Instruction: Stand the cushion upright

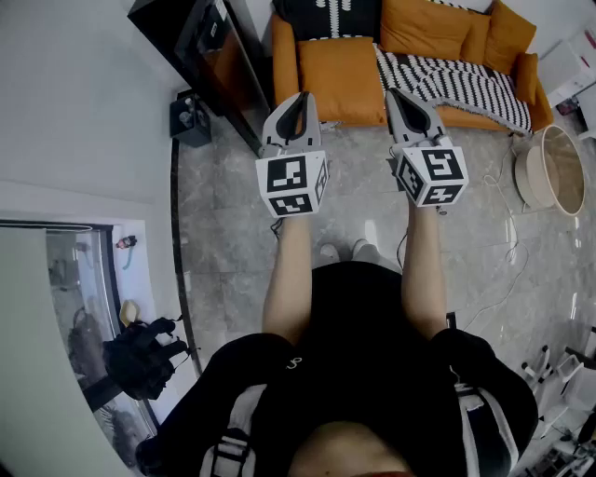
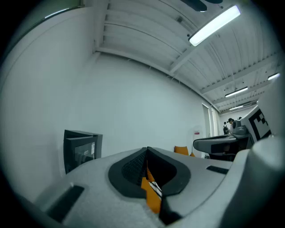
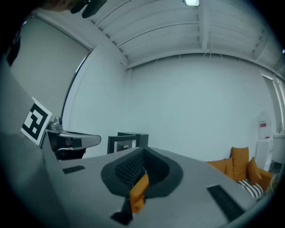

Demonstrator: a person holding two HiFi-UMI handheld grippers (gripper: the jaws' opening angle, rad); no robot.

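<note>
Orange fabric, smooth and matte, on the cushion (image 1: 340,79): plump, close to square, with softly rounded corners and a slight dome in the middle. Lies flat, broad face up, on the seat of the orange sofa (image 1: 284,65), at the seat's end beside the black cabinet (image 1: 200,51), tight against that armrest. Reaches from the seat's front edge back to the backrest, just below a black-and-white patterned cushion (image 1: 328,17) propped there. Too near square for a clear long axis, with sides parallel to the seat's front edge and the thin dimension pointing up. Alongside, over the rest of the seat, a black-and-white striped throw (image 1: 456,84), woven-looking and rumpled. In front of the sofa, above glossy grey marbled floor (image 1: 363,186), held level and aimed toward the seat: left gripper (image 1: 300,97) and right gripper (image 1: 397,93), hard grey shells with textured black pads. Jaws of both pressed together tip to tip, clamped on nothing, apart from the cushion.
</note>
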